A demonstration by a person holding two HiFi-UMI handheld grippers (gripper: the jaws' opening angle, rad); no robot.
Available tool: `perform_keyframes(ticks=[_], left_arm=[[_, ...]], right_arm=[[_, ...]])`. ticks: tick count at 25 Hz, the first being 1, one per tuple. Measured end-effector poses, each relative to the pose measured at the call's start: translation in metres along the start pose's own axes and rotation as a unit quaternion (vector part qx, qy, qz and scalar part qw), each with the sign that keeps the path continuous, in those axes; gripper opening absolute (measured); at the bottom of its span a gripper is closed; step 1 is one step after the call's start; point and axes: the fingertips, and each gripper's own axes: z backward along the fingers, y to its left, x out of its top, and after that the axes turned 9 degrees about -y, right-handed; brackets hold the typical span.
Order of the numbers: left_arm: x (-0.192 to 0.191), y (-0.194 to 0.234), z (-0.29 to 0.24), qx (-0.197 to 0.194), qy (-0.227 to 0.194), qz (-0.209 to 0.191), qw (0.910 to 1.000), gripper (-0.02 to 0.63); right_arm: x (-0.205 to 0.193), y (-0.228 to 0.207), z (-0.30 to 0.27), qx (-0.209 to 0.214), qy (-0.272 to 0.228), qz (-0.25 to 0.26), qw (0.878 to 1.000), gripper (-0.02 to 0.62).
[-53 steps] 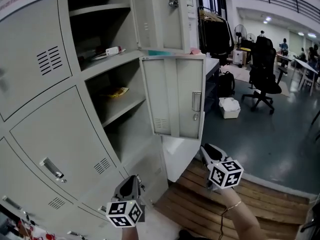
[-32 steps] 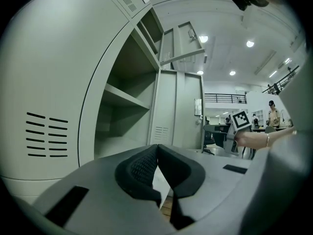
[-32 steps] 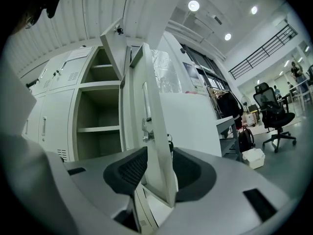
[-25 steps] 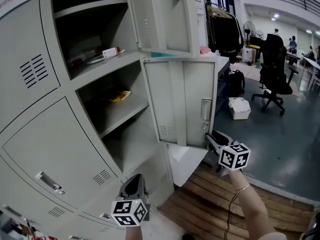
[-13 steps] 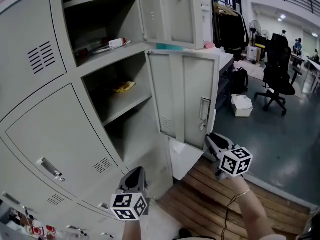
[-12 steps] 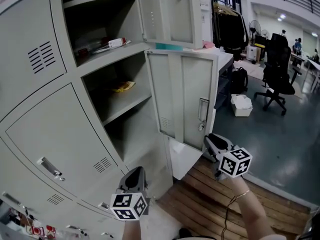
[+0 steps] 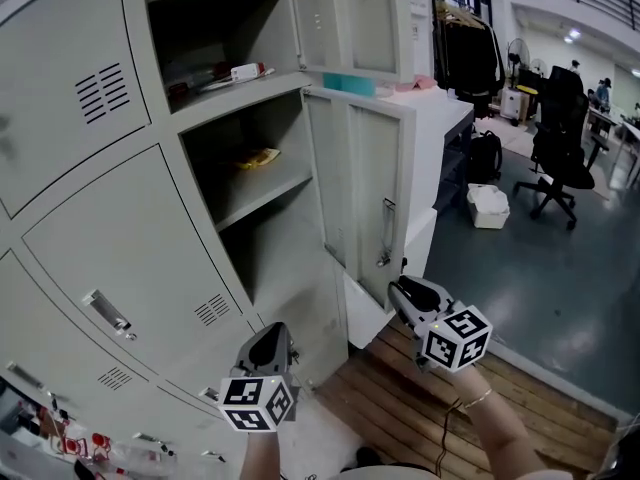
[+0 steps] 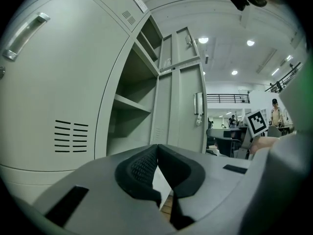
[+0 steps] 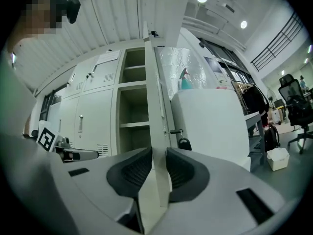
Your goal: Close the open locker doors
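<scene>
nearest, the left gripper (image 7: 268, 345) hangs low before the closed lower lockers (image 7: 120, 268), its jaws pressed together on nothing. the right gripper (image 7: 404, 294) has just been closing its jaws, and they pinch the free edge of the middle locker door (image 7: 366, 178) near its bottom corner, below the latch (image 7: 386, 230). the door stands well out from its compartment and looks a thin, stiff, light, smooth-painted metal panel, so that edge far from the hinge is likely the easiest hold; farther up, the upper door (image 7: 355, 18) hangs open too.
</scene>
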Motion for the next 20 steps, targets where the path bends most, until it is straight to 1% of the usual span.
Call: perform_keyframes(ticks=[6,20], left_arm=[[0.002,0.012,0.016,0.016,-0.001,0.000,0.9999,0.020],[0.007,0.057,0.058,0.087,-0.004,-0.005,0.9962,0.020]], right_arm=[[-0.006,0.039,-0.011,0.029,0.006,0.020,0.999,0.090],[-0.027,0.122,-0.063,0.113,0.019,0.046,0.992,0.112]])
